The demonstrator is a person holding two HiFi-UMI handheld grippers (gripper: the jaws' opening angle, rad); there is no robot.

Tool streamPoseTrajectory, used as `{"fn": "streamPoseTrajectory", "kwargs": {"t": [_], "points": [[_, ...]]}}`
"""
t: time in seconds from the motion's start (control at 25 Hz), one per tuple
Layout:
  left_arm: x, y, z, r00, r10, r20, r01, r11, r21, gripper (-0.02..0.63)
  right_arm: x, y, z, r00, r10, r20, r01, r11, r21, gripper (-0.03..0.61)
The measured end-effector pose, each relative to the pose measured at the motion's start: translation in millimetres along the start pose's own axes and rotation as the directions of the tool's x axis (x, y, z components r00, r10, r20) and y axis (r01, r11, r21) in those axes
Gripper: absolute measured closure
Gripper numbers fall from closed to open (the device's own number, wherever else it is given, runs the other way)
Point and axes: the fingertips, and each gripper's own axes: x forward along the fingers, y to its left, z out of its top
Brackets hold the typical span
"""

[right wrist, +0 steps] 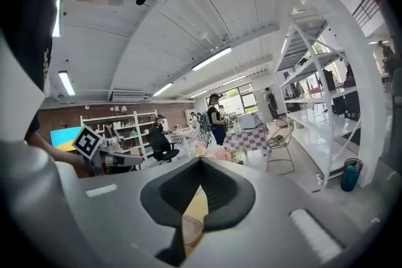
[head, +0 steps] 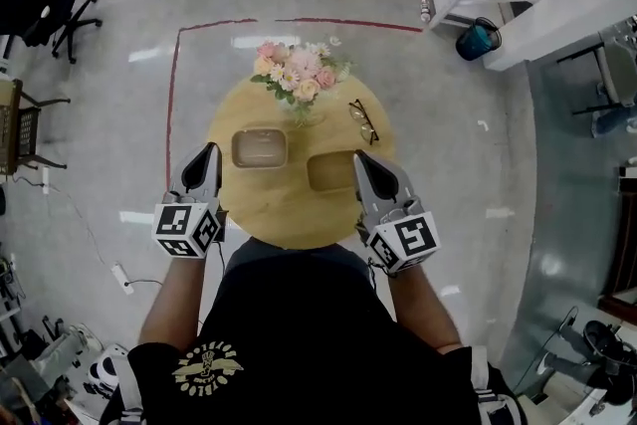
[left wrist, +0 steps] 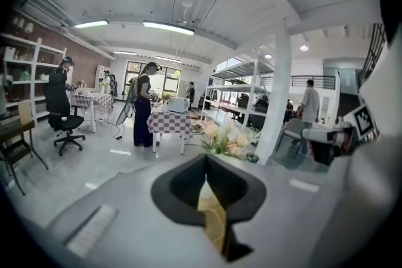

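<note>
Two shallow rounded-rectangle trays lie flat on the round wooden counter [head: 289, 214], each with its long axis running left to right across the head view. The pale tray [head: 260, 148] sits just beside the tip of the left tongs [head: 209, 154]. The brown tray [head: 331, 170] lies a little nearer the person, next to the tip of the right tongs [head: 361, 158]. Each pair of tongs points away from the person over the counter's near edge. The left tongs [left wrist: 206, 160] are clenched with nothing between them, and so are the right tongs [right wrist: 201, 163]. A bunch of pink and cream flowers [head: 299, 73] stands at the counter's far side, with a pair of glasses [head: 363, 121] to its right. The floor is glossy grey, marked with a red tape line [head: 174, 85]. An office chair [head: 60, 10] stands far left, and a blue bucket [head: 478, 39] sits beside white shelving. The brown tray nearly blends into the wood, so its rim is hard to trace. Both gripper views show only a sliver of counter through the slit under the tips.
</note>
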Motion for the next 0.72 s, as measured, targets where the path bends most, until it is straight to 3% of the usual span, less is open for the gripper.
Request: {"fn": "streamPoseTrajectory", "kwargs": {"t": [0.2, 0.4, 0.6, 0.72], "points": [[-5, 16, -3, 1.0, 0.029, -0.006, -0.029, 1.0, 0.001, 0.612, 18, 5, -7, 1.0, 0.016, -0.011, -0.016, 1.0, 0.002, 0.578], [1, 36, -17, 0.999, -0.014, -0.037, 0.013, 1.0, -0.026, 0.612, 35, 23, -10, 0.999, -0.009, -0.042, 0.009, 1.0, -0.005, 0.577], [19, 72, -45, 0.988, -0.069, -0.139, 0.064, 0.997, -0.041, 0.612, 56, 47, -20, 0.995, -0.075, -0.066, 0.078, 0.996, 0.042, 0.577], [34, 91, -72, 0.969, -0.106, -0.221, 0.086, 0.991, -0.102, 0.611, 72, 50, -46, 0.985, -0.109, -0.137, 0.12, 0.99, 0.072, 0.578]]}}
